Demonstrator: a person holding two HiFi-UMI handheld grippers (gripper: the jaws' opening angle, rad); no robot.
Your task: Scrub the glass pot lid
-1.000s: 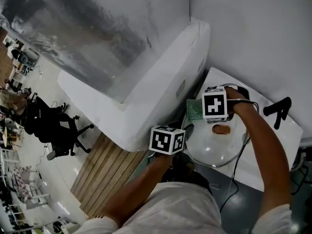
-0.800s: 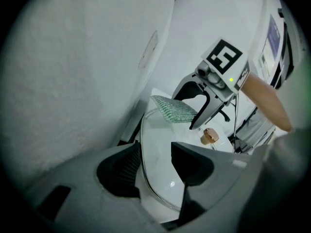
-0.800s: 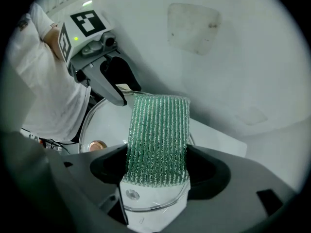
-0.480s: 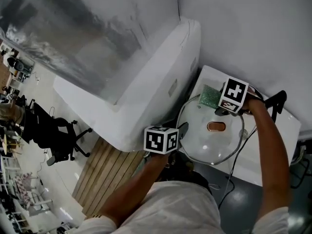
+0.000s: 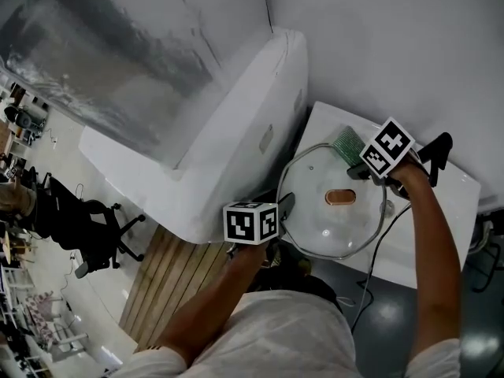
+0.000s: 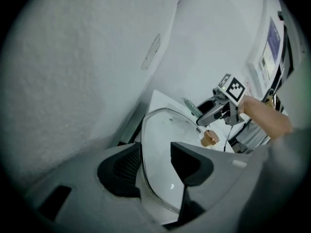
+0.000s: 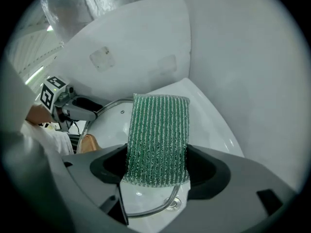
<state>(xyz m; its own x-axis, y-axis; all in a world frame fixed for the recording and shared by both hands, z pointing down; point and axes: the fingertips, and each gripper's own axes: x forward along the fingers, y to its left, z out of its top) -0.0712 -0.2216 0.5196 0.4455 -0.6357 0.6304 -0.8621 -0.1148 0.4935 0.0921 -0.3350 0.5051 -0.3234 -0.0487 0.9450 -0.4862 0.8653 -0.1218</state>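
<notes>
The glass pot lid (image 5: 331,227) lies dome up on the white table (image 5: 441,211), with its brown handle (image 5: 340,197) in the middle. My left gripper (image 5: 285,208) sits at the lid's near-left edge. Its jaws are closing, one on each side of the metal rim (image 6: 156,144), which runs between the pads (image 6: 127,164). My right gripper (image 5: 356,162) is shut on a green scrubbing sponge (image 5: 346,142). The sponge (image 7: 158,135) sticks out past the jaws over the lid's far rim (image 7: 109,106). The left gripper (image 7: 90,111) shows across the lid in the right gripper view.
A big white slanted housing (image 5: 236,148) stands against the table's left side. A black clamp (image 5: 437,157) sits at the table's far right. A cable (image 5: 378,266) hangs off the front edge. Wooden slats (image 5: 173,282) and an office chair (image 5: 87,219) are on the floor at the left.
My right gripper has carried the sponge from above the handle out to the lid's far rim. The left gripper has stayed at the near rim. The head view has shifted.
</notes>
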